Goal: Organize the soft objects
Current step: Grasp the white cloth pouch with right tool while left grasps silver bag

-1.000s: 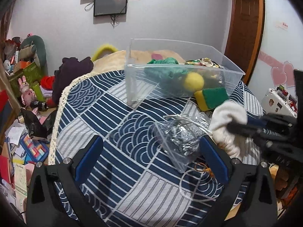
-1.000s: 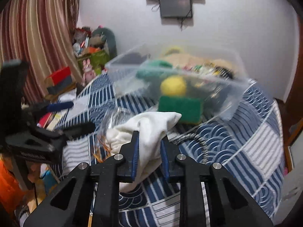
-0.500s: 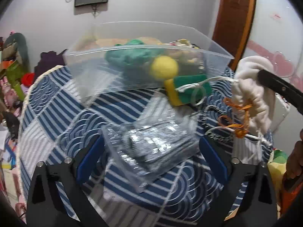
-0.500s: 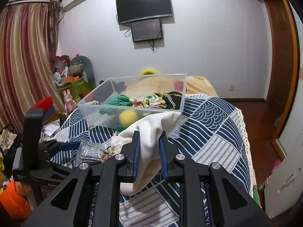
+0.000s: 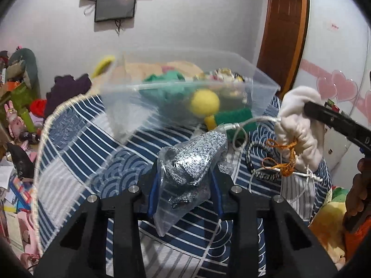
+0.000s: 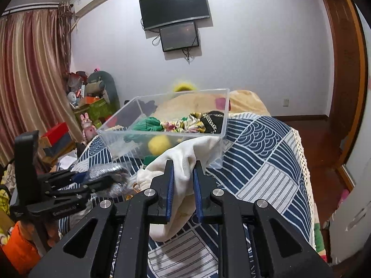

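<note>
My left gripper [image 5: 185, 178] is shut on a clear plastic bag holding silver knit fabric [image 5: 190, 162], lifted off the bedspread. My right gripper [image 6: 183, 169] is shut on a white cloth [image 6: 185, 159], held above the bed; the cloth also shows in the left wrist view [image 5: 299, 125], with orange thread and white cord hanging from it. A clear plastic bin [image 6: 222, 115] stands ahead with green yarn, a yellow ball [image 5: 205, 102] and patterned fabric inside. A green-and-yellow sponge [image 5: 229, 118] lies in front of the bin.
A blue-and-white patterned bedspread [image 6: 266, 162] covers the bed. A black-and-white braided cord [image 5: 259, 173] lies on it near the cloth. Toys and boxes [image 6: 92, 106] clutter the floor at left. A wooden door [image 6: 343, 69] is at right.
My left gripper has closed on the bag of silver fabric and lifted it. My right gripper, still holding the white cloth, has risen above the bed.
</note>
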Available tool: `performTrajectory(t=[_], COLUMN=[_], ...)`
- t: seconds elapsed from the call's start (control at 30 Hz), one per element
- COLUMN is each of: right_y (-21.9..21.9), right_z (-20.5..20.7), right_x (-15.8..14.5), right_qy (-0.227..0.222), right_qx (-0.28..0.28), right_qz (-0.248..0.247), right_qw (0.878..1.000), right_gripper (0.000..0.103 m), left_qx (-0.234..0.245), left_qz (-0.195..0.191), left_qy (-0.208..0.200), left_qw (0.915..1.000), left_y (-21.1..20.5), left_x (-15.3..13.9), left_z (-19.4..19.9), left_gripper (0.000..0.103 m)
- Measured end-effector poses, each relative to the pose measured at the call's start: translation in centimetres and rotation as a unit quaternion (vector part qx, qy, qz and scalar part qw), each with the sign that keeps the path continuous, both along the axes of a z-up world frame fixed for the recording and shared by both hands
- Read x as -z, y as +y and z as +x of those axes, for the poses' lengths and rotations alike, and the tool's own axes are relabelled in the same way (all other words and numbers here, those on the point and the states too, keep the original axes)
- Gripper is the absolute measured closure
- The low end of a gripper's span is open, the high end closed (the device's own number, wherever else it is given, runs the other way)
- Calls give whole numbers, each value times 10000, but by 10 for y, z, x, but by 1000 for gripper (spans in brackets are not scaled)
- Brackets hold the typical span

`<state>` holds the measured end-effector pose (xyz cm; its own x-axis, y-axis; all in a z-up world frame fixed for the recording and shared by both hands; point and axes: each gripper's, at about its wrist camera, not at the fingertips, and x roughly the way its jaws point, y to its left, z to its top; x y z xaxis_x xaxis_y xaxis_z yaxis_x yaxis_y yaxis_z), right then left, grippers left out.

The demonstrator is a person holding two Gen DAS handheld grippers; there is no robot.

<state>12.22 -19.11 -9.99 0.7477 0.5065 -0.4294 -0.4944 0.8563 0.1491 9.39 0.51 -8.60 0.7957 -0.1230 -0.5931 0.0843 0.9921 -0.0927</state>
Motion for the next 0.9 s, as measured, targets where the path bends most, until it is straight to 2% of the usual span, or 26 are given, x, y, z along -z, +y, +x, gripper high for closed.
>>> performTrajectory(t=[0.2,0.43,0.63,0.8,0.9], right_y=[2,11,32,50,58], right_z=[4,25,49,72,87], right_x=[-23,-58,-74,-67,-59], right_qy=[-238,-575,-832,-722,-564], right_qx=[107,133,367,390,416], right_qz=[120,457,350,167,99], right_qw=[9996,9972,9952,9965,9975], right_gripper=[89,89,89,89,89], left_qx=[-219,-420,-532,-593,-615], left_qz=[-11,-96,-92,175,197], left_qy=[-546,-929,-1001,-983,-895], left_qw=[9983,9947,9935,9932,9939], left_y=[18,36,43,38,37], left_x=[-39,-74,-83,-83,-80], left_z=[-2,11,38,61,75], left_gripper=[65,65,65,65,65])
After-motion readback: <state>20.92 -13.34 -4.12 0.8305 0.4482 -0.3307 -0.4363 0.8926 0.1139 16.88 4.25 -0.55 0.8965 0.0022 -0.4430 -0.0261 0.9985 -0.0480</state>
